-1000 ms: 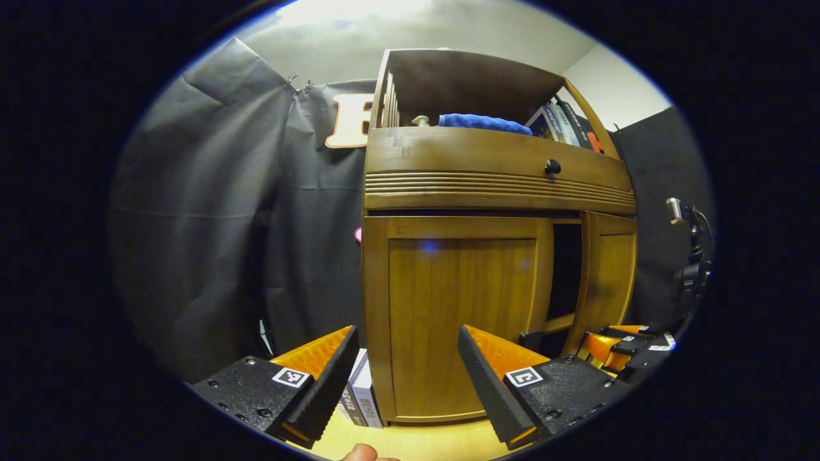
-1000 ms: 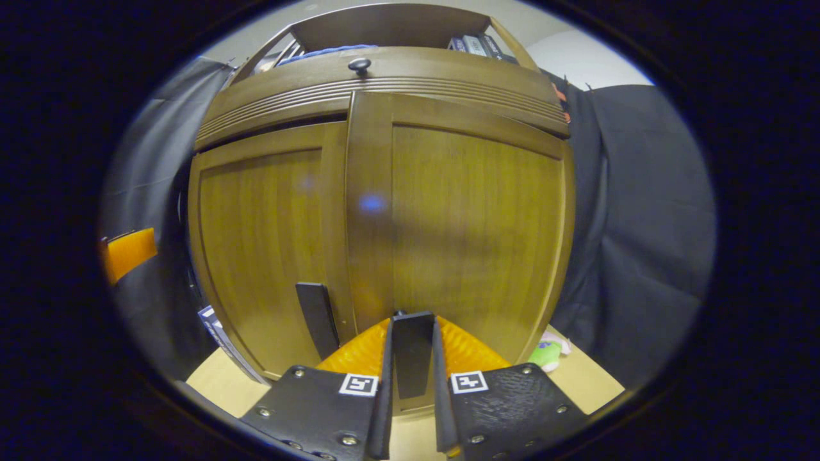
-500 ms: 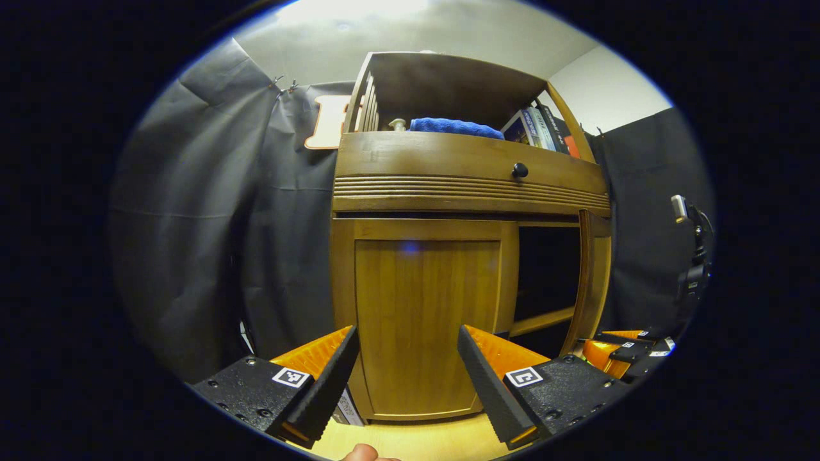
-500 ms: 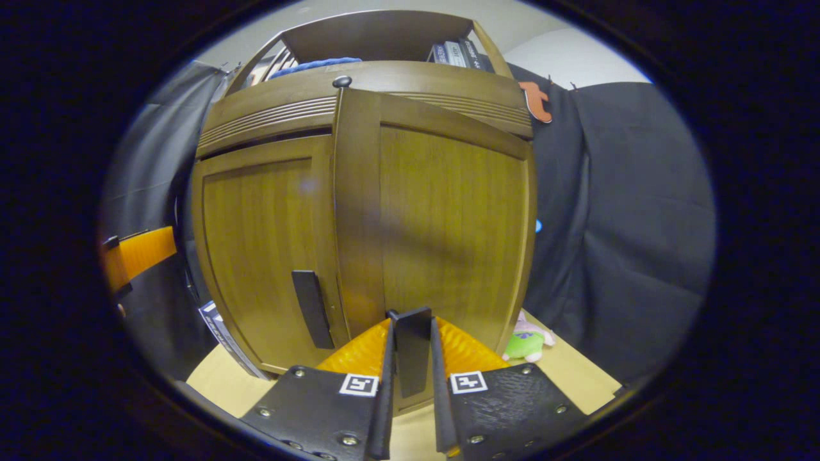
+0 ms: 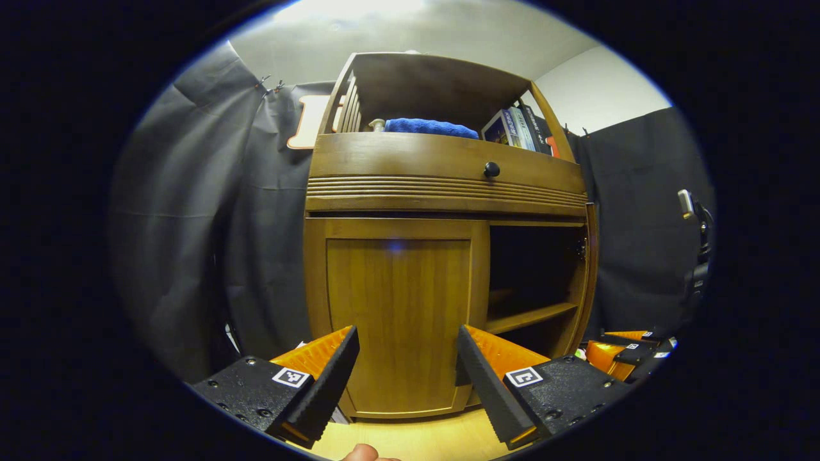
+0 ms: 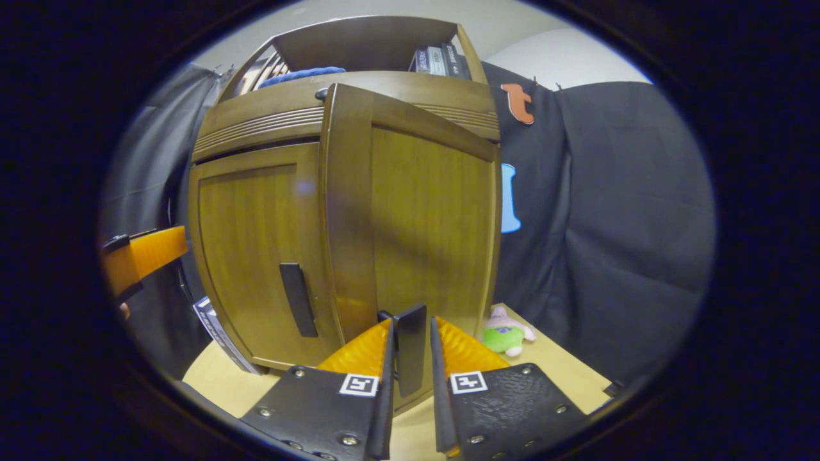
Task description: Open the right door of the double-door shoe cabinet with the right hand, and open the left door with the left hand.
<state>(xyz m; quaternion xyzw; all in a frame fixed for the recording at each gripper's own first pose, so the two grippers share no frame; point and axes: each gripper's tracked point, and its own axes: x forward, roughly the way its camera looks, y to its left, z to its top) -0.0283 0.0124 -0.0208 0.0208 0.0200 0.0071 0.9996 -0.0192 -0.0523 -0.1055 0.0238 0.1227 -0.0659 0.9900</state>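
Swinging wide now, the right door [image 6: 410,211] has opened much further than a second ago, baring the cabinet's inner shelf [image 5: 528,315]. The right claw [image 6: 410,358] stays pinched on that door's handle [image 6: 410,349]. Half done, I'd say. The left door [image 5: 397,314] sits closed, its handle [image 6: 298,299] untouched, dead ahead of the spread, empty left claw [image 5: 407,365].

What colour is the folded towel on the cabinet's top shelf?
Blue; the towel shows best in the left gripper view.

Black screwed tongs [image 5: 405,368], square tag markings
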